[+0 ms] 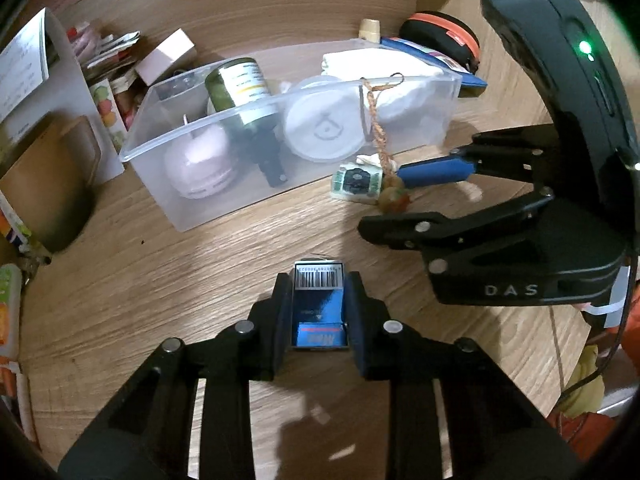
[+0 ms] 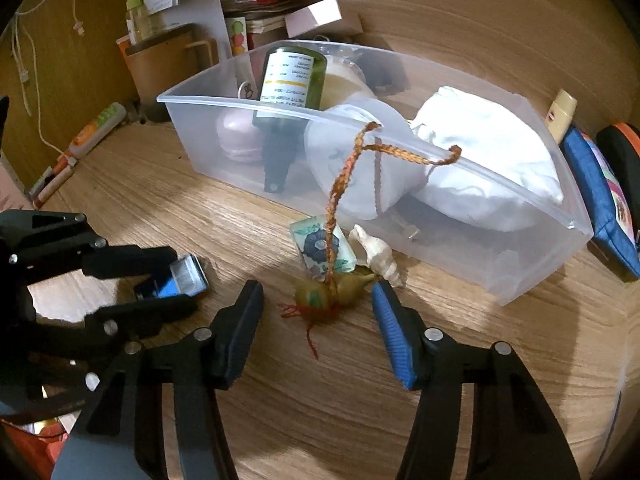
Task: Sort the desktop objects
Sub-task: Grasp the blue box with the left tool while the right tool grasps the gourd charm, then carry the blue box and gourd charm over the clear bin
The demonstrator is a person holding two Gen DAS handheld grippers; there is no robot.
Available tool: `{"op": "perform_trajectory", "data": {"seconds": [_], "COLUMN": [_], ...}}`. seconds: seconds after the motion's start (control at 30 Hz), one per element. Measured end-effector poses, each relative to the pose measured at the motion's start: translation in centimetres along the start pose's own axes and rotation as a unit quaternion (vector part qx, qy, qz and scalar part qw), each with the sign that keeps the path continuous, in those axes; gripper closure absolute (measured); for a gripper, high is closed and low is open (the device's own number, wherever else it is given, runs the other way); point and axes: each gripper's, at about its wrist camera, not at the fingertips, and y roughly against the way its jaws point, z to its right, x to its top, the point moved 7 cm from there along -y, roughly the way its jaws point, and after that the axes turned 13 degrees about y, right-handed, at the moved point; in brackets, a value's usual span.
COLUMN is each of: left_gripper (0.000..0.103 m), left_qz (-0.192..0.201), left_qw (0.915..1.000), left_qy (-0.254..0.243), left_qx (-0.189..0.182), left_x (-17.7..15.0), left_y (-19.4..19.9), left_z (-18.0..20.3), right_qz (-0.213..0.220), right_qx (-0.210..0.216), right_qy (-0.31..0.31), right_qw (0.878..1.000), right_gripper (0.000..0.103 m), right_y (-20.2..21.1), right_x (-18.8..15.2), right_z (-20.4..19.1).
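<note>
A small blue box point(image 1: 319, 308) with a barcode sits pinched between the left gripper point(image 1: 319, 300) fingers, just above the wooden desk point(image 1: 200, 260). The right gripper point(image 2: 318, 304), spread wide, flanks a gourd charm point(image 2: 328, 296) lying beside the clear bin point(image 2: 500, 264).

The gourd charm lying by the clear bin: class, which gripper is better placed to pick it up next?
Right. The right gripper is open with the gourd charm between its fingers; the left gripper is shut on the blue box.

Bottle point(image 2: 290, 88) lies in the bin point(image 2: 540, 276) on the tabletop point(image 2: 280, 400); shell point(image 2: 376, 254) and gourd charm point(image 2: 332, 294) sit just before it, pouch point(image 2: 600, 200) to its right.
</note>
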Motion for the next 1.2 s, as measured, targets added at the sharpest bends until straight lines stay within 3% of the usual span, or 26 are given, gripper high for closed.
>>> {"op": "perform_trajectory", "data": {"seconds": [0.17, 0.23, 0.6, 1.03, 1.2], "left_gripper": [0.077, 0.077, 0.077, 0.077, 0.077], "left_qz": [-0.004, -0.008, 0.021, 0.071, 0.069], "left_qw": [1.0, 0.9999, 0.9985, 0.9945, 0.9948], "left_qy": [0.004, 0.008, 0.048, 0.075, 0.073], "left_qx": [-0.003, -0.008, -0.012, -0.018, -0.017], "left_x": [0.0, -0.1, 1.4, 5.3, 6.5], "left_y": [-0.1, 0.0, 2.1, 5.0, 5.1], "left_z": [-0.1, -0.1, -1.7, -3.3, -4.2], "right_qz": [0.005, 0.007, 0.035, 0.092, 0.109], "right_qx": [0.002, 0.002, 0.002, -0.019, -0.019], "right_qy": [0.006, 0.016, 0.011, -0.007, -0.017], "right_qw": [1.0, 1.0, 0.999, 0.996, 0.994], "right_gripper": [0.074, 0.078, 0.078, 0.078, 0.078], "right_y": [0.3, 0.5, 2.7, 6.7, 7.3], "right_x": [0.4, 0.5, 0.3, 2.6, 3.8], "right_z": [-0.2, -0.4, -0.2, 2.1, 3.2]}}
